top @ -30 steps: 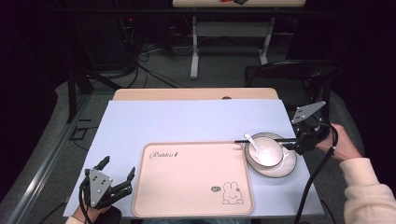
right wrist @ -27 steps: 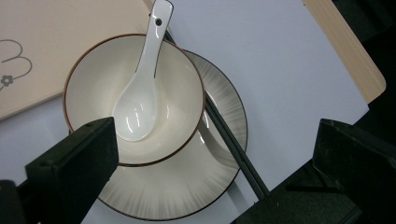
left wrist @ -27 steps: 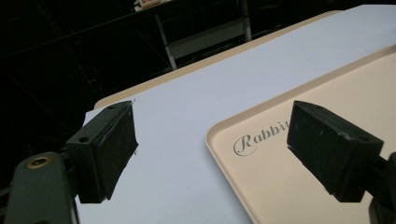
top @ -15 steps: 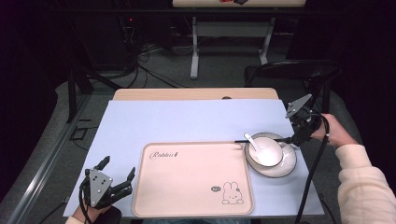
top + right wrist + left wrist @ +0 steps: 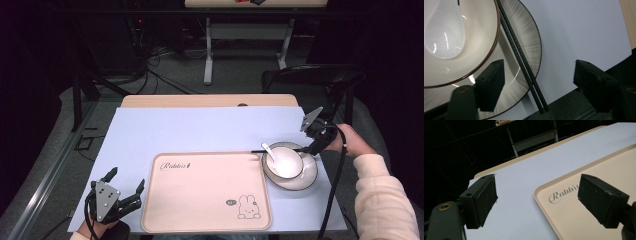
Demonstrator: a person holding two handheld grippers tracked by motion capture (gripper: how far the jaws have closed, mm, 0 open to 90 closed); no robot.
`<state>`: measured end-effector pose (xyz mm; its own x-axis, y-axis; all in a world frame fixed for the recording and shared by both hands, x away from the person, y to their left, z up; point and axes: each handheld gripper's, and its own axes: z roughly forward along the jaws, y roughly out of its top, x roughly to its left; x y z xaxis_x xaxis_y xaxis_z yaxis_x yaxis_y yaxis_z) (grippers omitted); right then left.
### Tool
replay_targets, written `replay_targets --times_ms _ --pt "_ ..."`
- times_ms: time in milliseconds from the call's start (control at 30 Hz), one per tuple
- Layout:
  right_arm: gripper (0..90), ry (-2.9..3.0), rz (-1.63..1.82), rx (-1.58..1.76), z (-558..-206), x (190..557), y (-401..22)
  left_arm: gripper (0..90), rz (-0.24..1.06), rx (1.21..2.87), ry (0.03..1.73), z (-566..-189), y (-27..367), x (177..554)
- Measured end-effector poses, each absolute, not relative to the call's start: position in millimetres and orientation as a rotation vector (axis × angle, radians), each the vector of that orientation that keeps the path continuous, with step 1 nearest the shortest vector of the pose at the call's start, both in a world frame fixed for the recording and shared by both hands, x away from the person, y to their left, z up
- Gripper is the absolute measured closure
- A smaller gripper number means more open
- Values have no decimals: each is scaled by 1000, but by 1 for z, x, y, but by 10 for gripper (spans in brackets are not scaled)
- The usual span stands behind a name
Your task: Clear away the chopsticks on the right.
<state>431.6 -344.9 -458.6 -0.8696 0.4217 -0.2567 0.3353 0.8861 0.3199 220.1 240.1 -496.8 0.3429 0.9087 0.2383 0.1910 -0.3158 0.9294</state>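
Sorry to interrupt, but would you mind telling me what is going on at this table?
A person is working with a gripper in each hand. The right gripper has come down over the end of the black chopsticks lying across the plate and bowl; its jaws have just been closing, with the chopsticks between them but not yet pinched. A white spoon sits in the bowl. The left gripper hangs open at the near left corner of the bare tray.

Far half of counter [image 5: 200, 125] is bare w/ free passage, tray [image 5: 200, 195] flat & bare in front-centre, while on the rt side the bowl [image 5: 284, 161] on its plate [image 5: 306, 177] w/ chopsticks [image 5: 280, 149] across the rim block a low pass.
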Motion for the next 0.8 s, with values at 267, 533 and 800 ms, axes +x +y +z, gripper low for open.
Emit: replay_targets --times_ms 267,533,800 --pt "523 2757 298 459 -478 427 -340 155 1038 1738 984 -497 240 220" --pt "677 2786 237 408 -493 427 -336 155 1038 1737 985 -497 240 220" --pt "717 2802 234 400 -495 428 -336 155 1038 1736 986 -497 240 220"
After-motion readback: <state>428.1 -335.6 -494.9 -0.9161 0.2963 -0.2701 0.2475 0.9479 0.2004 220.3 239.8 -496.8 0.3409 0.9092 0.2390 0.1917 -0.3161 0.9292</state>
